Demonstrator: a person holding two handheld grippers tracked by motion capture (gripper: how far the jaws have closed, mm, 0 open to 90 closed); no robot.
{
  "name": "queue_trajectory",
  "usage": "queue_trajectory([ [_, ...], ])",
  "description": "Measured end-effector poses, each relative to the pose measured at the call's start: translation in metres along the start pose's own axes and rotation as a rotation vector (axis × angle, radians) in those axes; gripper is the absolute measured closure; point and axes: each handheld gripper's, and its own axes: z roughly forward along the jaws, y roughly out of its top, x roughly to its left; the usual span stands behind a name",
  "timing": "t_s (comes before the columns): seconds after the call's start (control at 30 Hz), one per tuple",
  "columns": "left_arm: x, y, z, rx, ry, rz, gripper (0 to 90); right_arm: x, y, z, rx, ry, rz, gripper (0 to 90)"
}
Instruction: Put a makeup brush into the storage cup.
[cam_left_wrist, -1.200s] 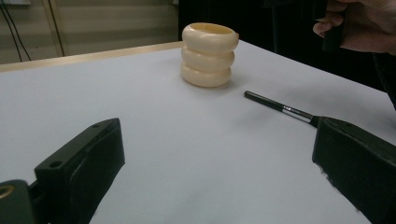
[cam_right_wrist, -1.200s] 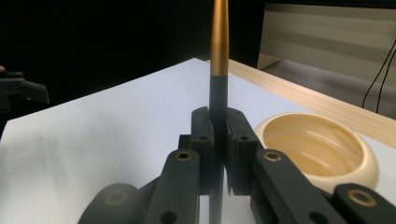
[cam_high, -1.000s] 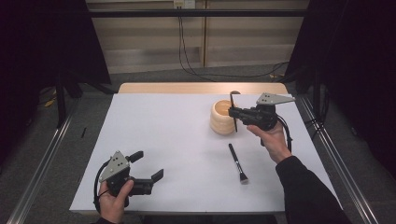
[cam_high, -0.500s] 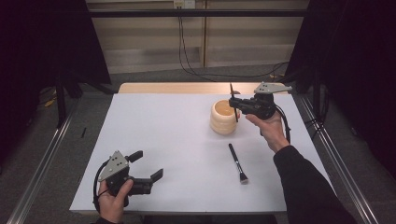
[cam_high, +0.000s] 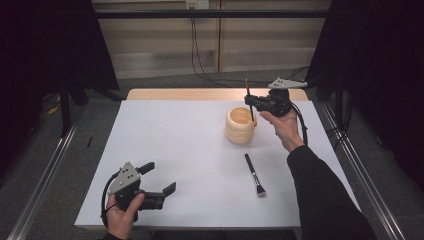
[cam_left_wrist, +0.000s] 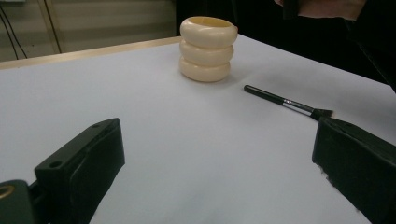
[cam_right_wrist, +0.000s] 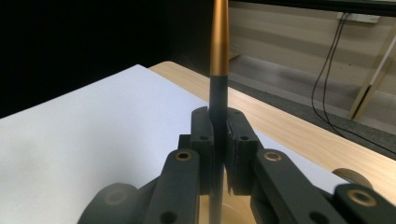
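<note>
Orange-tipped, the brush (cam_high: 248, 102) is being clamped upright by the right gripper (cam_high: 254, 102) and carried from mid-frame right to, apparently, over the cream holder (cam_high: 239, 131), nearly ready for lowering.

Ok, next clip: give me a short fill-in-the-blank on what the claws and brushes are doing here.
1. The right claw is shut on an upright ____ with an orange end.
2. That claw hangs above the cream ____ made of three stacked rings.
3. The left claw stands ____ with nothing between its jaws.
4. A second brush lies ____ on the white table.

Missing words: brush; holder; open; flat
</note>
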Motion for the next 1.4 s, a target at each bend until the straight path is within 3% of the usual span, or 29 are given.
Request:
queue_trajectory([
  [0.53, 0.002, 0.0, 0.0, 0.003, 0.003, 0.005, 2.2, -0.005, 0.002, 0.016, 0.003, -0.015, 0.013, 83.1],
  [1.4, 0.002, -0.001, 0.001, 0.009, 0.008, 0.005, 2.2, -0.002, -0.027, 0.031, 0.036, 0.007, 0.018, 82.2],
])
